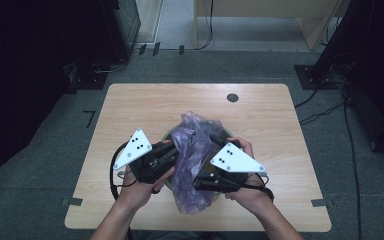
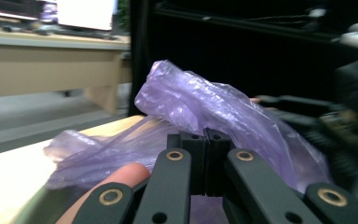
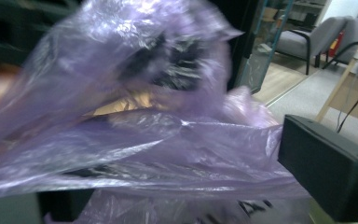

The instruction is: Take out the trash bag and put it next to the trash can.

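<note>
Nearest the person, two forearms come up over the front edge of the wooden counter [image 1: 130, 105], each hand carrying a hand-held gripper. The left hand-held gripper [image 1: 166, 152] is clenched: in its own view the two black jaws stand pressed together with a fold of the purple plastic bag [image 1: 195, 155] apparently pinched between them, though the film at the tips is hard to make out. The right hand-held gripper [image 1: 215, 142] has its jaws spread wide; the bag drapes loosely over and across them, and blur hides whether the pads touch it. The bag sits between the two grippers at the middle of the counter, crumpled and standing up over a round greenish bowl [image 1: 225, 134] beneath it. Farther back, a small dark round hole [image 1: 232, 97] marks the counter near its far edge.
</note>
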The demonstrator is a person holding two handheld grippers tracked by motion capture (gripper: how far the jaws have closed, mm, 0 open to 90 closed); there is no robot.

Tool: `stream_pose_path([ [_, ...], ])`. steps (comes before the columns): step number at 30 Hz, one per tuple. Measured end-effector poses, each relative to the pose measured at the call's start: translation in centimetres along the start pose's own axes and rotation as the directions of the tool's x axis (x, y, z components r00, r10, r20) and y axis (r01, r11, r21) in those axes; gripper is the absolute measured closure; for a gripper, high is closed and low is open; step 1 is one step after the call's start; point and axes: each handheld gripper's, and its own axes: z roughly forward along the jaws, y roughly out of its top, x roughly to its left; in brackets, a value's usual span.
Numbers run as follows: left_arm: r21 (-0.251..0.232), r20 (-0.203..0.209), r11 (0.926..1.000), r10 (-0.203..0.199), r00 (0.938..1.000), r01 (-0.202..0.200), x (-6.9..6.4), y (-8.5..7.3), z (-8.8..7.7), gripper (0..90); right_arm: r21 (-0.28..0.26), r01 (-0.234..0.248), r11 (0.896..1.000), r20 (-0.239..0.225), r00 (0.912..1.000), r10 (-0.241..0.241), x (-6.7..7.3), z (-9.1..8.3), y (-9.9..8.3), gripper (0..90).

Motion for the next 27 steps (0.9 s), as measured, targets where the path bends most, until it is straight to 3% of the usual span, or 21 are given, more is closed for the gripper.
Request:
stream_pose_path([
  [3,-0.011,0.042,0.9998,-0.018,0.9989,0.018,-0.2,0.2,-0.1,89.6,0.037,0.043,0.998,0.026,0.9987,-0.044,0.5,1.0,0.3,13.3],
  [4,-0.012,0.074,0.9994,-0.030,0.9968,0.031,-0.3,0.3,-0.3,89.6,0.037,0.043,0.998,0.026,0.9987,-0.044,0.5,1.0,0.3,13.3],
  [6,-0.011,0.127,0.9984,-0.053,0.9905,0.055,-0.3,0.3,-0.5,89.4,0.046,0.046,0.998,0.033,0.9983,-0.047,0.6,1.5,0.4,23.1],
  [7,-0.010,0.152,0.9980,-0.061,0.9865,0.063,-0.4,0.3,-0.6,89.0,0.007,0.025,1.000,0.022,0.9994,-0.025,0.4,1.4,0.6,53.0],
  [9,-0.011,0.212,0.9932,-0.111,0.9709,0.116,-0.2,0.2,-1.1,84.2,-0.035,0.027,0.999,0.024,0.9994,-0.026,0.3,1.4,0.6,77.2],
  [10,-0.021,0.219,0.9898,-0.133,0.9667,0.141,0.1,0.1,-1.3,79.4,-0.043,0.017,0.999,0.024,0.9996,-0.016,0.1,1.4,0.6,85.6],
  [11,-0.021,0.219,0.9898,-0.133,0.9667,0.141,0.1,0.1,-1.3,73.9,-0.043,0.017,0.999,0.024,0.9996,-0.016,0.1,1.4,0.6,85.6],
  [12,-0.043,0.190,0.9860,-0.150,0.9703,0.161,0.7,-0.2,-1.7,65.6,-0.051,-0.022,0.998,0.021,0.9995,0.023,-0.4,1.4,0.6,89.9],
  [13,-0.043,0.190,0.9860,-0.150,0.9703,0.161,0.7,-0.2,-1.7,58.6,-0.051,-0.022,0.998,0.021,0.9995,0.023,-0.4,1.4,0.6,89.9],
  [14,-0.060,0.087,0.9866,-0.146,0.9854,0.152,1.4,-0.6,-2.3,52.0,-0.062,-0.042,0.997,0.051,0.9977,0.045,-0.8,1.3,0.6,90.0],
  [15,-0.060,0.087,0.9866,-0.146,0.9854,0.152,1.4,-0.6,-2.3,45.4,-0.070,-0.050,0.996,0.060,0.9967,0.054,-1.0,1.2,0.6,90.0],
  [18,-0.075,0.004,0.9850,-0.155,0.9878,0.155,2.4,-1.1,-3.0,35.8,-0.095,-0.074,0.993,0.083,0.9932,0.082,-1.4,0.9,0.6,90.0],
  [20,-0.085,-0.059,0.9881,-0.133,0.9893,0.128,2.9,-1.6,-3.8,33.2,-0.117,-0.072,0.991,0.099,0.9915,0.084,-1.6,0.7,0.7,90.0],
  [25,-0.100,-0.117,0.9884,-0.126,0.9851,0.115,3.6,-2.2,-4.7,28.7,-0.158,-0.076,0.984,0.133,0.9863,0.098,-1.8,0.3,1.1,90.0],
  [26,-0.107,-0.136,0.9879,-0.127,0.9827,0.113,3.8,-2.4,-4.9,27.8,-0.182,-0.077,0.980,0.143,0.9843,0.104,-1.8,0.1,1.4,90.0],
  [27,-0.109,-0.194,0.9896,-0.113,0.9744,0.093,4.3,-2.7,-5.2,26.2,-0.196,-0.078,0.977,0.148,0.9830,0.109,-1.9,-0.1,1.5,90.0],
])
